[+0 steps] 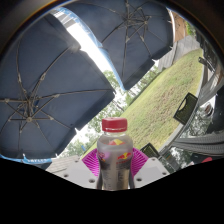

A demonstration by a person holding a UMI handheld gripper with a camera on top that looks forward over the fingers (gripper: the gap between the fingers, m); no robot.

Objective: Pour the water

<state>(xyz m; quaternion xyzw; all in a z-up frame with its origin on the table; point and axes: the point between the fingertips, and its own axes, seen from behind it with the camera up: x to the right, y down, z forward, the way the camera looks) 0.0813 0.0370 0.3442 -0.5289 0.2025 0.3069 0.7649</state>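
A clear plastic bottle (pixel 114 155) with a red cap (pixel 115 125) and a colourful label stands upright between my gripper's (pixel 114 168) two fingers. The magenta pads (pixel 91 163) press against it on both sides, so the gripper is shut on the bottle. The bottle is held up, with the view tilted and looking upward past its cap. The bottle's base is hidden below the fingers.
Two large dark umbrellas (pixel 50 85) spread overhead, beyond the bottle. A grassy slope (pixel 165 95) and a paved strip run to the right. Dark objects (pixel 186 108) sit on the grass at the right.
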